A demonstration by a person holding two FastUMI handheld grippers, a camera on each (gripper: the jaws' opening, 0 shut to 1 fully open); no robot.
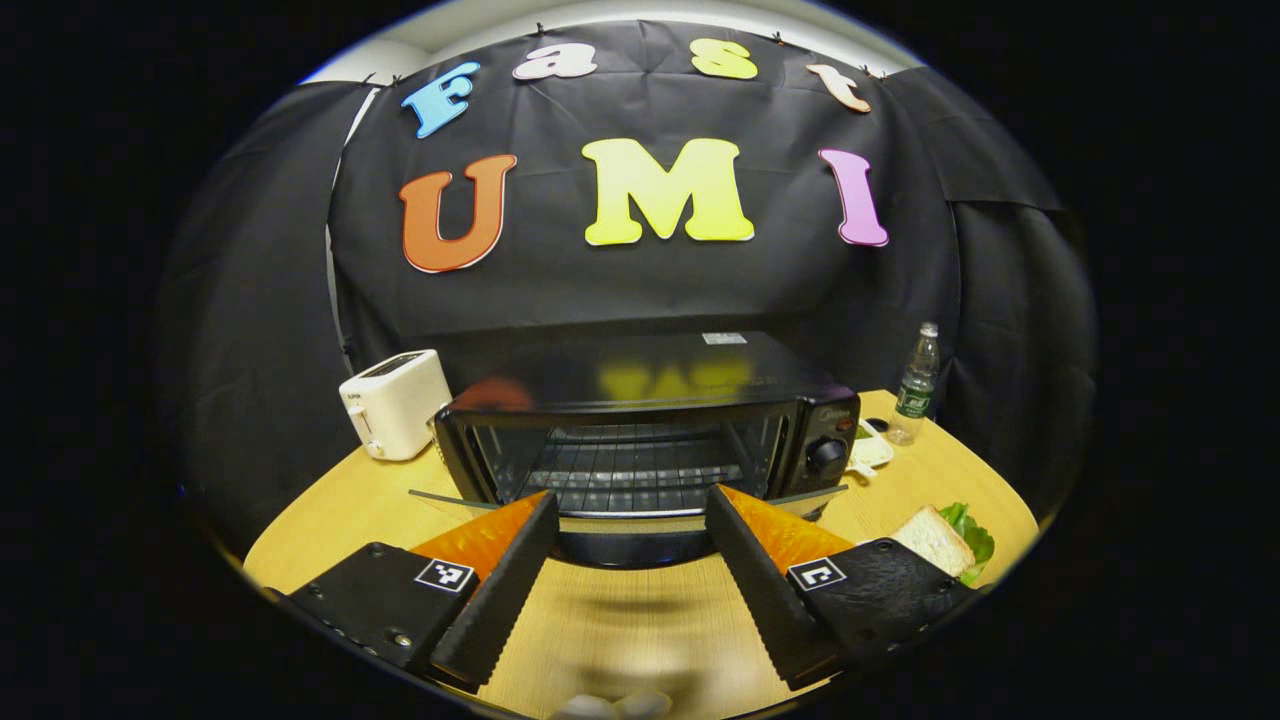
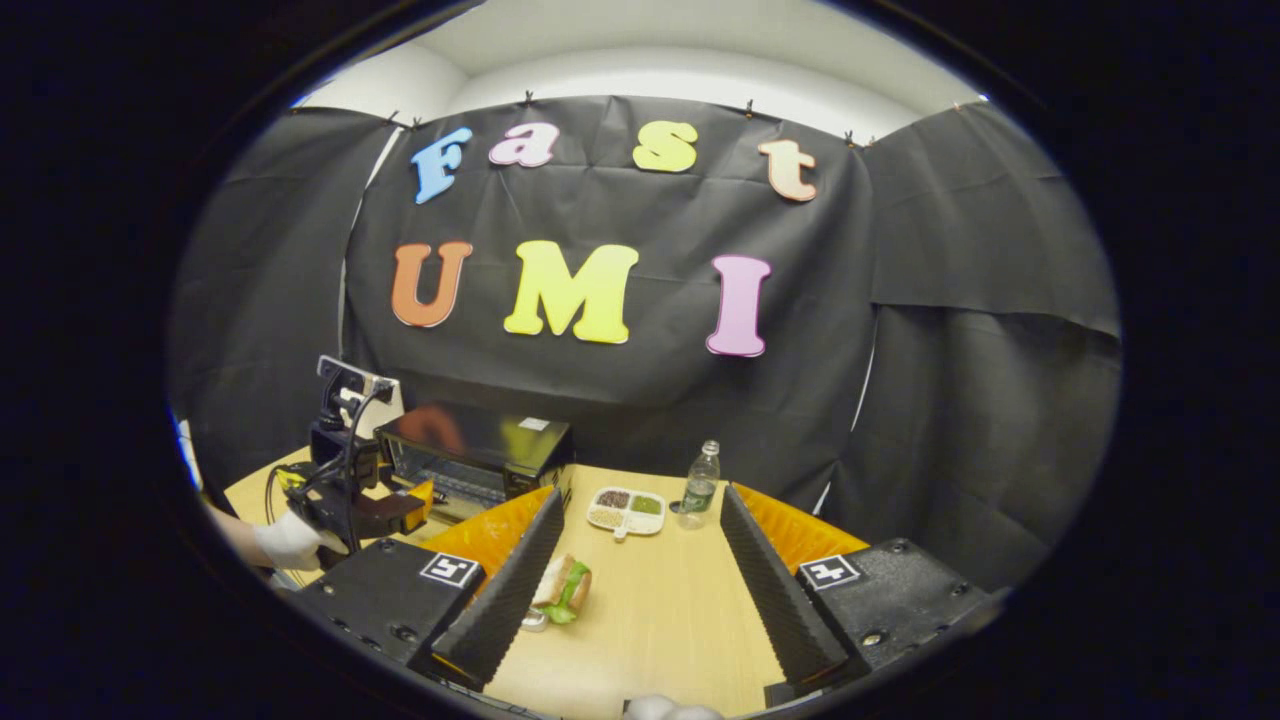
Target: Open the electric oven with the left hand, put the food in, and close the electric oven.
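Electric oven (image 1: 640,425): stands toward the back edge of the table (image 1: 640,620), door (image 1: 625,545) dropped open toward the front, wire rack (image 1: 625,475) visible inside, control knob (image 1: 826,456) on its right face panel. Left gripper (image 1: 632,505): fingers spread wide and released, nothing between them, tips level with the open door's front edge; contact with the door cannot be confirmed.

Sandwich (image 2: 562,588): bread with green lettuce, lying on the table ahead of the right gripper (image 2: 635,500), close beside its left finger; the left gripper view catches it at the table's right edge (image 1: 945,540). Right gripper fingers likewise spread and released, holding nothing.

The left gripper view adds a white toaster (image 1: 396,403) at the back left corner, just beside the oven. The right gripper view adds the left gripper's body, cable and a white-gloved hand (image 2: 290,540) holding it at the oven's front. A divided dish (image 2: 627,510) and a water bottle (image 2: 699,485) stand near the back edge, right of the oven; both appear in the left gripper view, the dish partly hidden by the oven
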